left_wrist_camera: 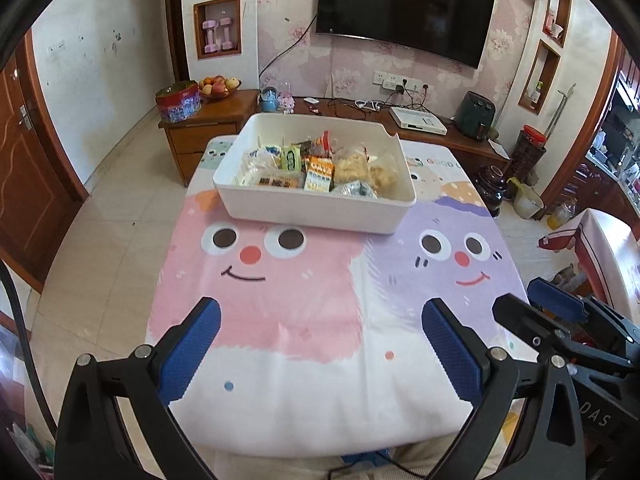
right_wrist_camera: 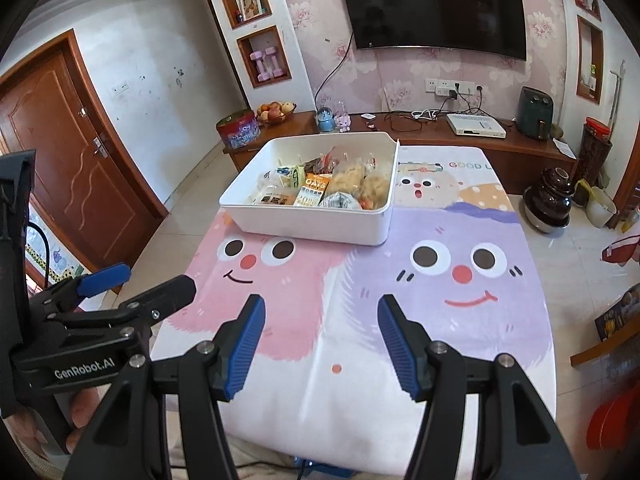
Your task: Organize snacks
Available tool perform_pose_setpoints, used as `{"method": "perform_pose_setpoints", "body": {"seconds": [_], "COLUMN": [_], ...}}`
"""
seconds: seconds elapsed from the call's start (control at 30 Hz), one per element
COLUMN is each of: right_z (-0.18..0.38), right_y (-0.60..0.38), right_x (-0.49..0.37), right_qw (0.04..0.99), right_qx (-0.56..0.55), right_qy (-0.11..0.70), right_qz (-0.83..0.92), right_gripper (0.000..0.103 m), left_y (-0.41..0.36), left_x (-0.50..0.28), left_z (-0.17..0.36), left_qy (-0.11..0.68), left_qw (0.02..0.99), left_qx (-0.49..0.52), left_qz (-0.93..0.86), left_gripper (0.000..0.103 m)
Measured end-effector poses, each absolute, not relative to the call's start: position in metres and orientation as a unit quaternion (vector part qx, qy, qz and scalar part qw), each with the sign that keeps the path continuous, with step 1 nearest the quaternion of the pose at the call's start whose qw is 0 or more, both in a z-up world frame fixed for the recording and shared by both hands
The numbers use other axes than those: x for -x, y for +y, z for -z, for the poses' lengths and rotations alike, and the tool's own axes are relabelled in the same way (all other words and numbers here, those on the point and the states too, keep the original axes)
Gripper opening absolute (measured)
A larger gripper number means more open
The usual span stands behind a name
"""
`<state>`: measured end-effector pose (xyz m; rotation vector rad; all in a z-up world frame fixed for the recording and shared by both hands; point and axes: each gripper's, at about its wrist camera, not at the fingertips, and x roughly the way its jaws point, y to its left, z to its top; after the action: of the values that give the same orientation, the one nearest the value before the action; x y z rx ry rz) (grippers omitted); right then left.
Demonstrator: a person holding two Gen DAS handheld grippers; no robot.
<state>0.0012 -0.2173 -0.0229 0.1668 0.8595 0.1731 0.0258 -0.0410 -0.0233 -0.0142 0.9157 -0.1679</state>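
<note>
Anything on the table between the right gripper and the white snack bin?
Nothing. In the right wrist view, only bare cartoon tablecloth lies between the right gripper and the white bin. The left wrist view agrees.

I read "GenRobot.AI" on the left gripper (right_wrist_camera: 136, 288) body (left of my jaws) and "GOOD" on the tablecloth (right_wrist_camera: 464, 166) ahead.

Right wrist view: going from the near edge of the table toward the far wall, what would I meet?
Right hand-held gripper, open and empty → cartoon tablecloth → white bin of snacks → wooden TV cabinet → wall-mounted TV.
</note>
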Motion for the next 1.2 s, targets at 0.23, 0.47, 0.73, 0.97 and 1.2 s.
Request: {"method": "perform_pose_setpoints", "body": {"seconds": [0.23, 0.47, 0.73, 0.97, 1.2], "right_z": [0.020, 0.020, 0.022, 0.024, 0.023], "right_y": [-0.222, -0.221, -0.220, -0.219, -0.218], "right_x": [0.020, 0.027, 0.027, 0.026, 0.026], "right_qw": [0.904, 0.906, 0.904, 0.905, 0.907], "right_qx": [-0.084, -0.083, -0.087, -0.087, -0.086], "right_qy": [0.412, 0.410, 0.413, 0.411, 0.408], "right_qz": [-0.074, -0.066, -0.068, -0.067, -0.067], "right_gripper": [0.060, 0.061, 0.061, 0.061, 0.061], "left_y": [-0.045, -0.044, -0.043, -0.041, -0.041], "left_x": [-0.013, -0.008, -0.006, -0.005, -0.005], "left_z": [0.022, 0.019, 0.018, 0.020, 0.022], "left_qy": [0.441, 0.433, 0.431, 0.435, 0.434], "left_qw": [0.893, 0.898, 0.899, 0.897, 0.897], "left_qx": [0.009, 0.008, 0.006, 0.007, 0.006], "left_qz": [0.084, 0.078, 0.077, 0.078, 0.077], "left_gripper": [0.100, 0.100, 0.100, 0.100, 0.100]}}
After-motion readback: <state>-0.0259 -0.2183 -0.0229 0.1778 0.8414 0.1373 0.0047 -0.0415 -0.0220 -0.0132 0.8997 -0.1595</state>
